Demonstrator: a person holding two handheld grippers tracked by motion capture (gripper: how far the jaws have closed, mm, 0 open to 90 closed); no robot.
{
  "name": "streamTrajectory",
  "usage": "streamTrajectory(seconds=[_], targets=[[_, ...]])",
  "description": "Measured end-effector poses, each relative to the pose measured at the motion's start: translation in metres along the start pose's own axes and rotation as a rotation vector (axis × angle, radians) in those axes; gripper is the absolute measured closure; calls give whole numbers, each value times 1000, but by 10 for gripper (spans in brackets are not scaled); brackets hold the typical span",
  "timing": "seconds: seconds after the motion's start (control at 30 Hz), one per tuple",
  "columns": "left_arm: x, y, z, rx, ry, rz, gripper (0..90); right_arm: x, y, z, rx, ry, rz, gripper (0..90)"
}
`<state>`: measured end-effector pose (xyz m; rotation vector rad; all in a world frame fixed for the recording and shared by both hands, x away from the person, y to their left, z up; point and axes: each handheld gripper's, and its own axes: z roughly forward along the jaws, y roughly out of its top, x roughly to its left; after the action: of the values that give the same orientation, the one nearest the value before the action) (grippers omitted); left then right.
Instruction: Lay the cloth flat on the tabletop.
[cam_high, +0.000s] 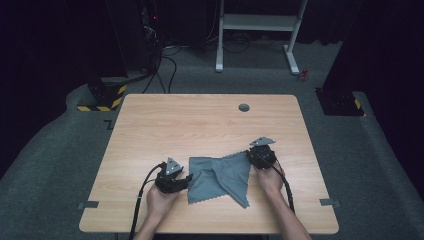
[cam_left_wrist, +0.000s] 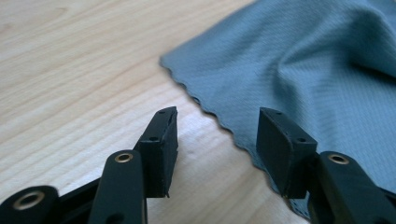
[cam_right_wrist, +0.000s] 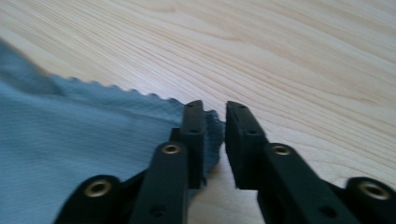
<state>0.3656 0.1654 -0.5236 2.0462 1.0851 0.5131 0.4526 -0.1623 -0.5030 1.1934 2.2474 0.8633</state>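
We find the left gripper (cam_left_wrist: 217, 135) spread at the cloth's (cam_left_wrist: 299, 70) scalloped edge, the right gripper (cam_right_wrist: 215, 126) narrowly parted beside a corner — not pinching; each should seat fabric deep before closing.

You are working at a table (cam_high: 150, 120) with a cloth (cam_high: 220, 177) lying on its near half, a little right of the middle. Your left gripper (cam_high: 187, 178) is sitting just left of the cloth, at its left edge; in the left gripper view one jaw is standing over bare wood and the other over the cloth (cam_left_wrist: 299, 70), with the scalloped edge running between them. Your right gripper (cam_high: 249, 156) is sitting at the cloth's far right corner, and in the right gripper view that corner (cam_right_wrist: 212, 128) is lying in the narrow gap between the jaws. A small round hole (cam_high: 244, 107) is lying in the tabletop behind the cloth, near the far edge.
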Motion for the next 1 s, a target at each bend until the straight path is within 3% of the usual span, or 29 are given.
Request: streamTrajectory(seconds=[0.03,0.1,0.17,0.2,0.23,0.33,0.4,0.43,0.5,0.53,0.63,0.8,0.83,0.9,0.93,0.97,1.0], targets=[[-3,6,-2,-11,-14,14,499,4,-1,-10,-41,40,-2,751],[-6,14,-3,-22,-41,21,499,11,-4,-18,-65,76,-25,743],[-8,18,-2,-13,-46,35,499,15,-6,-22,-71,97,-48,734],[-10,21,0,-3,-47,53,510,23,-12,-28,-60,131,-76,720],[-13,25,7,26,-49,74,514,26,-16,-29,-54,146,-80,713],[-16,24,19,75,-73,86,569,31,-26,-29,-27,158,-89,698],[-18,23,19,67,-76,93,621,31,-28,-27,-16,161,-90,706],[-19,23,19,69,-80,97,718,31,-30,-22,10,168,-92,767],[-22,22,16,84,-98,121,750,31,-31,-20,25,177,-91,793],[-23,22,13,96,-116,144,841,30,-33,-21,21,185,-93,886],[-26,22,10,117,-143,161,880,30,-38,-26,19,182,-120,899],[-29,17,0,144,-215,170,878,28,-45,-36,36,183,-139,899],[-28,17,-1,135,-216,166,808,26,-46,-38,44,184,-137,894],[-25,20,-5,109,-212,144,760,25,-46,-38,45,185,-137,869],[-21,25,-9,66,-176,118,686,23,-43,-40,30,181,-121,836],[-21,25,-9,66,-176,118,661,23,-43,-40,30,181,-121,836],[-17,29,-10,41,-148,102,630,21,-37,-40,3,166,-107,811]])
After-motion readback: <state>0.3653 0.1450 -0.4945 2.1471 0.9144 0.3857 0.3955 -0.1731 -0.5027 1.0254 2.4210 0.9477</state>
